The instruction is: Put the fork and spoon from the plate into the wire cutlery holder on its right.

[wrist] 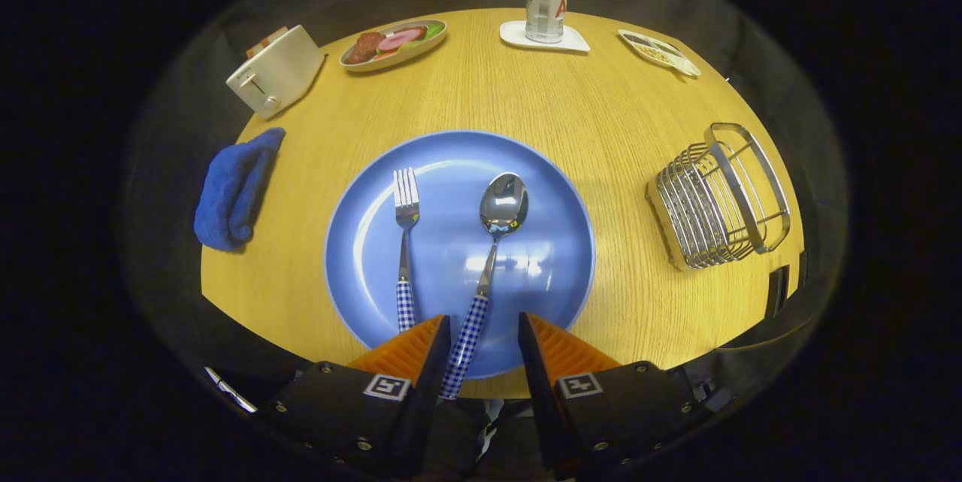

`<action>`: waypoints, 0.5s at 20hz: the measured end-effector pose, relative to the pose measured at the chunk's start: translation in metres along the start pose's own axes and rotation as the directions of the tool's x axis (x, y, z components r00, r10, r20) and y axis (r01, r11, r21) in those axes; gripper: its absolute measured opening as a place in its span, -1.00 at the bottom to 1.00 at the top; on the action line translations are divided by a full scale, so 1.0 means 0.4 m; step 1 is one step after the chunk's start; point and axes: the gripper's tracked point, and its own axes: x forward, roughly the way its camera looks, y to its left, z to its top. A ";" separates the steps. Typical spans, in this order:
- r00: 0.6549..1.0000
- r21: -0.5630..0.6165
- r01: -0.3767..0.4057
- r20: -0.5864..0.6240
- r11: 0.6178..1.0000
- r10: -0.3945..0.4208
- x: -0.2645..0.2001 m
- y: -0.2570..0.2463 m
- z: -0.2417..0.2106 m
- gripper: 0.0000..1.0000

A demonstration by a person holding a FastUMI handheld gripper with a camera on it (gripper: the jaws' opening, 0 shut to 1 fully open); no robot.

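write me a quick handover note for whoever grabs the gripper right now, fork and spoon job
Gripper: open, low over the near edge of the blue plate, gripping nothing. The spoon's checked handle lies in the gap between the fingers, close to the left one.
Spoon: flat on the plate, bowl pointing away.
Fork: flat on the plate, left of the spoon, its handle end just ahead of the left finger.
Wire cutlery holder: on the wooden table, right of the plate, nothing in it.
Done: nothing moved yet.
Left: close on the spoon handle, carry it to the holder, then do the same for the fork.
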 end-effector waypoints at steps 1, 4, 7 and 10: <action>1.000 -0.005 0.003 -0.028 1.000 -0.004 0.006 0.001 -0.005 0.07; 0.993 0.004 0.008 -0.118 1.000 -0.007 -0.014 0.013 -0.015 -0.24; 0.990 -0.020 -0.008 -0.143 1.000 0.005 0.024 0.007 -0.023 -0.55; 0.992 -0.063 0.004 -0.123 0.998 -0.011 0.014 -0.016 -0.008 -0.55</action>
